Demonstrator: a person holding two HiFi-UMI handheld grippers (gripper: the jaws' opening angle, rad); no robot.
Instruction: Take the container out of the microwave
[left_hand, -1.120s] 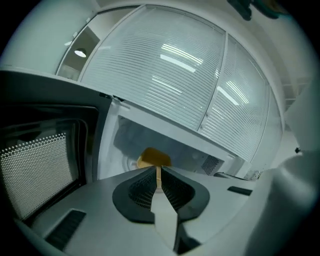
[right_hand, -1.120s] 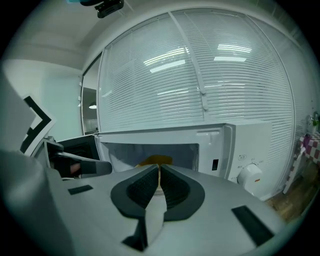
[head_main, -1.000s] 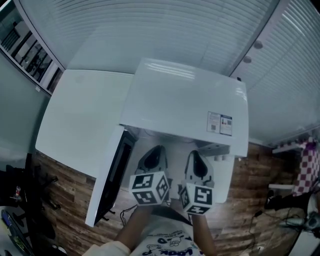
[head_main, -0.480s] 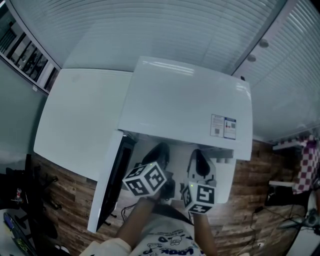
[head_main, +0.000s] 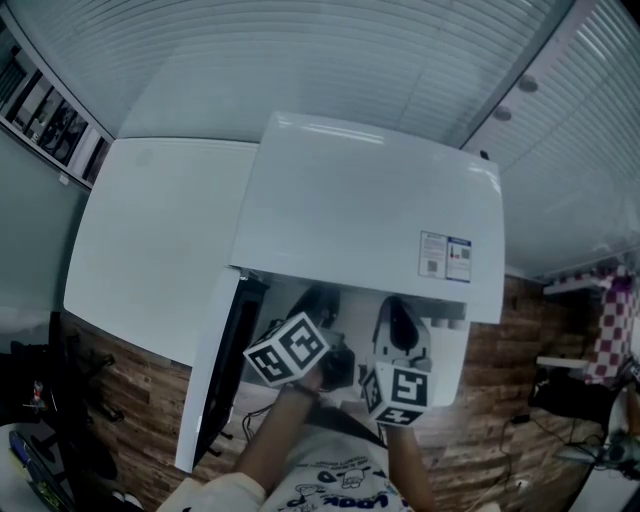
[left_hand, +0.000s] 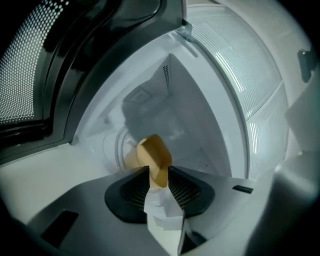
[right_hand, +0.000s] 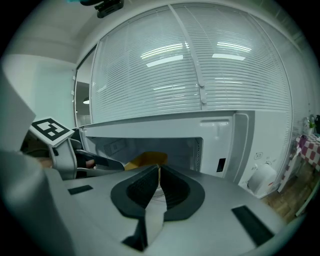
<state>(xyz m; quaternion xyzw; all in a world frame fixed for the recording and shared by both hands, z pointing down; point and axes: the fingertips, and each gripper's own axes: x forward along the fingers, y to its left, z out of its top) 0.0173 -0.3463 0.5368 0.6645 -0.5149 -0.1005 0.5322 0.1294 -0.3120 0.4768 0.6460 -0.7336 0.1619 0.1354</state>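
Observation:
The white microwave (head_main: 370, 200) stands with its door (head_main: 225, 360) swung open to the left. Inside its cavity sits a tan container (left_hand: 152, 152), also seen in the right gripper view (right_hand: 147, 159). My left gripper (left_hand: 159, 172) reaches into the opening, rolled to one side. Its jaws have just been opening, and the container's rim stands between the pads, so it is open. My right gripper (right_hand: 159, 170) hovers shut and empty just outside the opening, right of the left gripper (right_hand: 75, 160). In the head view both grippers' tips (head_main: 316, 305) (head_main: 397, 322) are hidden under the microwave's top.
The microwave rests on a white table (head_main: 150, 240) over a wooden floor. The door's perforated window (left_hand: 30, 65) is close on the left. A round turntable (left_hand: 112, 145) lies under the container. White blinds fill the back, and a white appliance (right_hand: 262, 180) stands at the right.
My left gripper rolled, tilting its marker cube, and moved forward and down into the microwave opening. The right gripper stayed in place.

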